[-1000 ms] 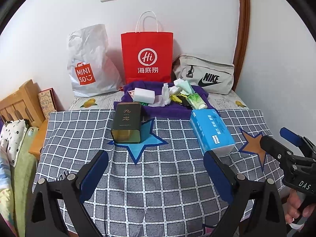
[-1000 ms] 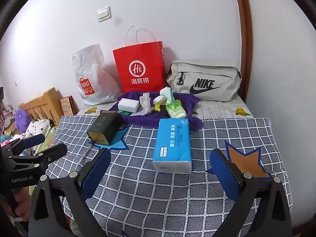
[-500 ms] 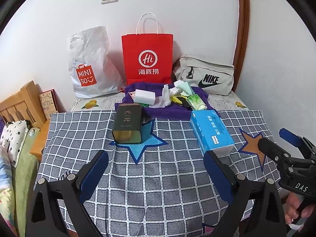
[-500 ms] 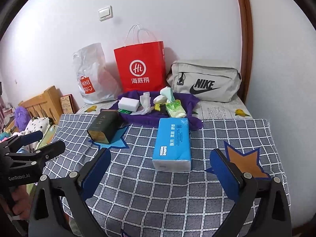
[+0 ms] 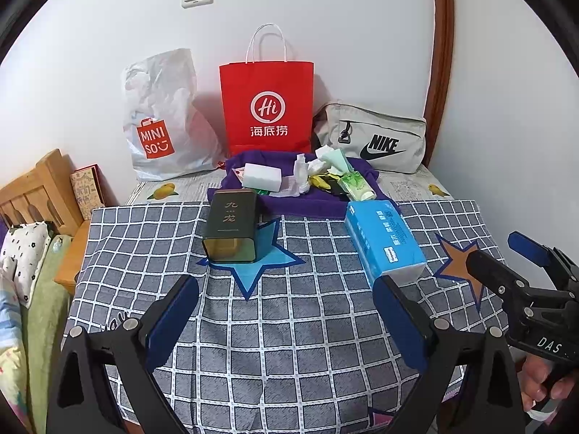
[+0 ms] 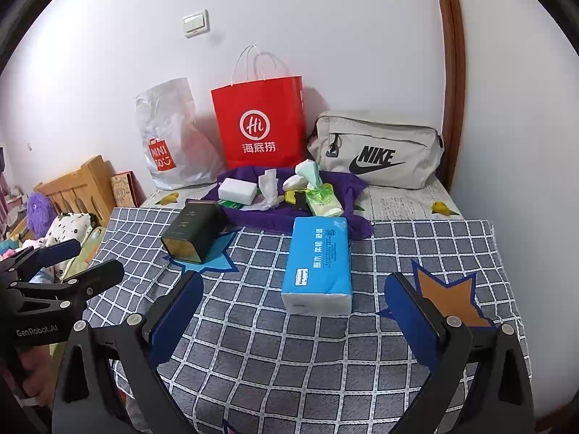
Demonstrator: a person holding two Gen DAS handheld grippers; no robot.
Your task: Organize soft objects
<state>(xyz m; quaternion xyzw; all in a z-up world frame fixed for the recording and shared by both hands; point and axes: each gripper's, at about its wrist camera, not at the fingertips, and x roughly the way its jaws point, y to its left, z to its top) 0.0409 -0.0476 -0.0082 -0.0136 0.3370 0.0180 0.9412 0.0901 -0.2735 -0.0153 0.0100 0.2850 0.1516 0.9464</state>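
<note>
A blue tissue pack (image 5: 383,238) (image 6: 318,258) lies on the checked cloth (image 5: 289,332). Behind it a purple cloth (image 5: 311,202) (image 6: 267,217) carries a white sponge block (image 5: 261,177) (image 6: 237,190), crumpled white tissue (image 5: 302,177) (image 6: 268,188), a green wipes pack (image 5: 356,185) (image 6: 323,201) and small yellow items. A dark tea tin (image 5: 231,229) (image 6: 193,231) lies on a blue star. My left gripper (image 5: 286,318) is open near the front edge, empty. My right gripper (image 6: 293,318) is open too, just short of the tissue pack.
Against the wall stand a white Miniso bag (image 5: 163,119), a red paper bag (image 5: 267,108) and a grey Nike pouch (image 5: 372,141). A wooden bed frame (image 5: 32,191) with bedding is at the left. A wooden door frame (image 5: 441,54) rises at the right.
Both grippers have drawn back and risen very slightly, so the scene sits a little lower in view. Nothing on the table has moved.
</note>
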